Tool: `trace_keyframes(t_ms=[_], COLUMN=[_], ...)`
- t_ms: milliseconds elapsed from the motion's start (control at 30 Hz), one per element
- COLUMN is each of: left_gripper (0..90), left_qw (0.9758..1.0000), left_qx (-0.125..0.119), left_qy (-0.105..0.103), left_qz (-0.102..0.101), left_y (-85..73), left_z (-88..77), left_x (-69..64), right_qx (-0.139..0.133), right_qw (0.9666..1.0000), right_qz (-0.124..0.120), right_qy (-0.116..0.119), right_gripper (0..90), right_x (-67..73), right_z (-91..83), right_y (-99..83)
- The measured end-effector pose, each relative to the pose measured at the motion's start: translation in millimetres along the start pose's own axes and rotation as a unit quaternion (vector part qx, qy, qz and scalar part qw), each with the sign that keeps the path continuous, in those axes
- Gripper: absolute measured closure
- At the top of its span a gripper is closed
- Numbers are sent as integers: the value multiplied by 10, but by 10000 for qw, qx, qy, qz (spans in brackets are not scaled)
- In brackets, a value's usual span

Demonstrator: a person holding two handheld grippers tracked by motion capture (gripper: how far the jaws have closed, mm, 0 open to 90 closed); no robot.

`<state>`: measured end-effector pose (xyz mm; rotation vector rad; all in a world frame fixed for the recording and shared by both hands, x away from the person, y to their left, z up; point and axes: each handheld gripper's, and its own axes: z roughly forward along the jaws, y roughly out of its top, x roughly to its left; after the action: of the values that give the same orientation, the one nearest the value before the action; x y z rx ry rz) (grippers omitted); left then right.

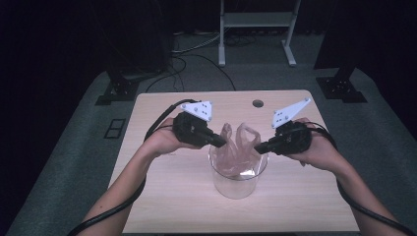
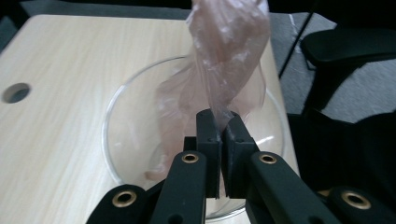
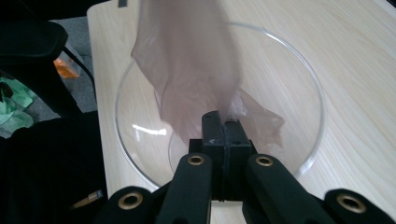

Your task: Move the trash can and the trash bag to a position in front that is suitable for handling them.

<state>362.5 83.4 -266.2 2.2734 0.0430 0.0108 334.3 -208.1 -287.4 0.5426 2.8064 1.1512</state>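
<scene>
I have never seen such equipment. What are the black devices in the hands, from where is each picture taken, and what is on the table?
There is no robot here. A person holds two hand tools, the left gripper and the right gripper, each with two black jaws, a cable and a grey plate on top.

One picture comes from a camera above the table. The other two come from cameras riding on the grippers, looking along their jaws.

On the table stands a clear glass bowl. A thin pinkish plastic bag hangs partly inside it. Each gripper is shut on an edge of the bag, holding it over the bowl.
</scene>
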Motion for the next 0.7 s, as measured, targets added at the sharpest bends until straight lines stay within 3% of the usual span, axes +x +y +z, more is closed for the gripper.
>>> trace_keyframes(t_ms=[133,467,533,700], left_gripper=[875,868,866,875], left_qw=[9999,9971,9959,9944], left_qx=[-86,-242,-302,-156], left_qy=[112,406,444,427], left_qz=[-99,-598,-724,-957], left_y=[-58,-273,-336,-501], left_z=[-83,-263,-251,-117], left_x=[44,147,176,261], right_qx=[10,113,143,285], right_qw=[9998,9984,9982,9974], right_qz=[147,406,455,543], right_qy=[-117,-368,-372,-365], right_gripper=[900,900,900,900], right_x=[-63,-182,-194,-250], right_z=[-104,-282,-273,-178], right_y=[-104,-300,-338,-411])
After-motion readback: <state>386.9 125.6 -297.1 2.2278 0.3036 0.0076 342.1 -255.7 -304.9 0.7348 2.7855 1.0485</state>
